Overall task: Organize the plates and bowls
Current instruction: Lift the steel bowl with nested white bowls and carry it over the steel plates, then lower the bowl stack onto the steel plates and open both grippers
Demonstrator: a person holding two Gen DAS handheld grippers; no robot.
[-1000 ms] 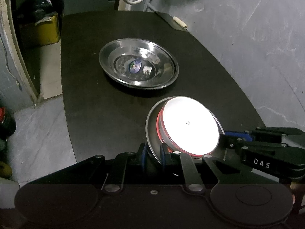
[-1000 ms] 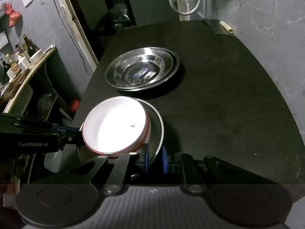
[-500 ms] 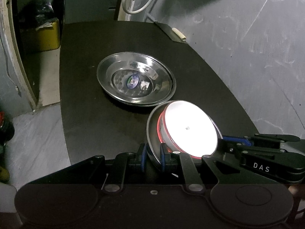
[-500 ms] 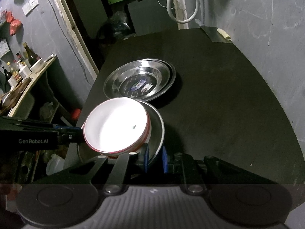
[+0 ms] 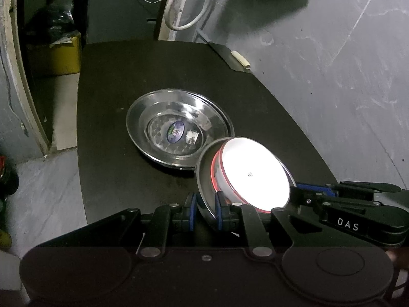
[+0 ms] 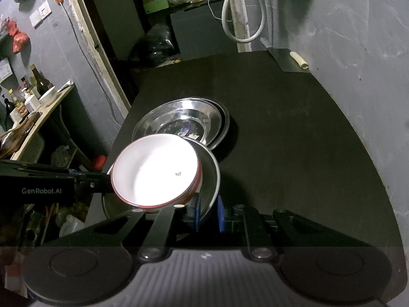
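- Both claws are gripping the same steel plate (image 5: 204,179) from opposite sides, so it's hanging in the air over the near end of the black table (image 5: 115,102).
- The left claw (image 5: 204,212) is nearly closed, its blue pads (image 5: 192,212) sitting on either side of the plate's near rim. In the right wrist view the rim looks pinched the same way.
- The right claw (image 6: 208,213) is doing the same on its side, blue pads (image 6: 220,213) squeezing the plate's (image 6: 212,176) edge with only the rim's thickness between them.
- A white bowl (image 5: 251,174) with a red rim is riding inside the plate, blown out bright by the light. There's a tiny dark mark in its middle.
- The whole thing is tilting, not sitting level.
- Further back on the table a stack of steel plates (image 5: 179,138) is lying flat, with a small oval sticker in the middle of the top one. From the right wrist view the bowl (image 6: 156,171) is overlapping the near edge of that stack (image 6: 184,125), though I can't tell if they're touching.
- At the table's far corner there's a cleaver (image 6: 288,60) with a pale handle, and a white hose (image 5: 184,7) is looping on the wall behind.
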